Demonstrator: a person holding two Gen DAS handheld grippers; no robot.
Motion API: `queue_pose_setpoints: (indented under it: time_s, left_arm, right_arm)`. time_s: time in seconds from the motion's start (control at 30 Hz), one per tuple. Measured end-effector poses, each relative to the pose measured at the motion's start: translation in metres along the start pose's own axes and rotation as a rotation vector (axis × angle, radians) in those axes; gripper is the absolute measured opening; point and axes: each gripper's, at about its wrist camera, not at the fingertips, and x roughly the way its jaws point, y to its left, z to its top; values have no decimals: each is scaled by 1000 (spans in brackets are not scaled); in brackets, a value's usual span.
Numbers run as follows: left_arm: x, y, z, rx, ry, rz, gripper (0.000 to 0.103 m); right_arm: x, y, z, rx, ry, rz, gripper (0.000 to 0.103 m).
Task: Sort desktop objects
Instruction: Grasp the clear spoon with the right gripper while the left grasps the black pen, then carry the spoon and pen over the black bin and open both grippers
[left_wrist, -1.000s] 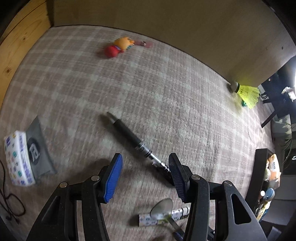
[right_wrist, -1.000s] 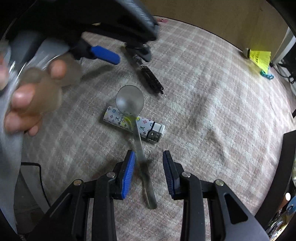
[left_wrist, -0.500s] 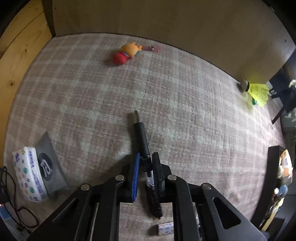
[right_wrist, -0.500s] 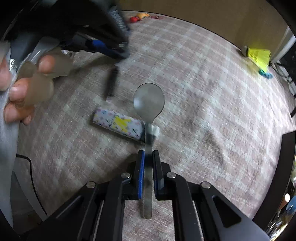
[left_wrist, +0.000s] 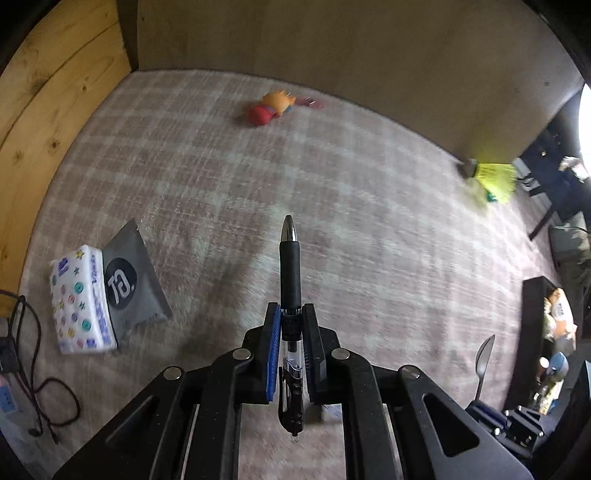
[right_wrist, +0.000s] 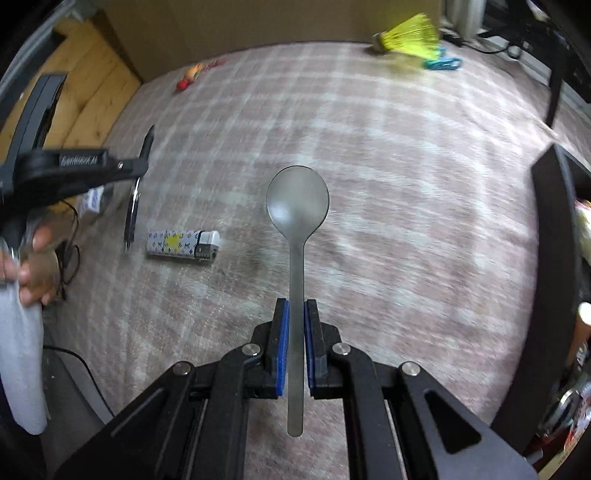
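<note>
Left wrist view. Left gripper (left_wrist: 290, 325): jaws clamped on a pen (left_wrist: 290, 280), gripped about mid-length. The pen's long axis runs along the fingers, silver tip forward and away from the camera, clear clip end back between the gripper's arms; it is held off the plaid cloth (left_wrist: 229, 177). Listed around it: a tissue pack (left_wrist: 79, 301) at left, touching a grey sachet (left_wrist: 129, 280) beside it; an orange-and-red toy (left_wrist: 271, 107) at the far edge; a yellow shuttlecock (left_wrist: 493, 177) at far right, blurred; cables (left_wrist: 33, 369) at lower left. A dark box (left_wrist: 535, 314) stands at the right edge with assorted items inside, too small to tell apart. The spoon (left_wrist: 484, 358) is seen edge-on at lower right.

Right wrist view. Right gripper (right_wrist: 295, 345): jaws clamped on the spoon's handle, bowl forward and up in frame, handle end trailing back toward the camera; long axis in line with the fingers, clear of the cloth. Beneath and to the left, a patterned lighter (right_wrist: 183, 243) lies flat on the cloth, long axis crosswise. Further left, the pen hangs from the other gripper, held by a hand (right_wrist: 33, 258) over a grey sleeve (right_wrist: 20, 354). The shuttlecock and a teal clip (right_wrist: 441, 63) lie at the far right edge, just beside each other.
</note>
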Motion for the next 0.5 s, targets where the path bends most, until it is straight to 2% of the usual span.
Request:
queue_pose_setpoints:
  time_s: [0.07,0.13,0.2,0.23,0.37,0.5]
  left_arm:
    - [-13,-12,-6,19,-18,-18,10]
    - [-23,-26,-12,35,-30,-42,10]
    - [-29,-43,-11,53,-27,-86,10]
    - [-37,-40,-16,67,-20,-110,10]
    - [-41,-89,-37,101,1,-196,10]
    - [-33,-147,-50,193,22,-253,10]
  right_arm:
    - [-15,-15,1,21,-24,12,8]
    - [-35,-20,-24,50,-51,28,8]
    - [-46,-27,-14,70,-73,29,8]
    - [-53,-34,-19,82,-85,29,8]
    - [-83,-70,-37,143,-126,17,8]
    - [-115,-108,-62,204,-174,-22,8]
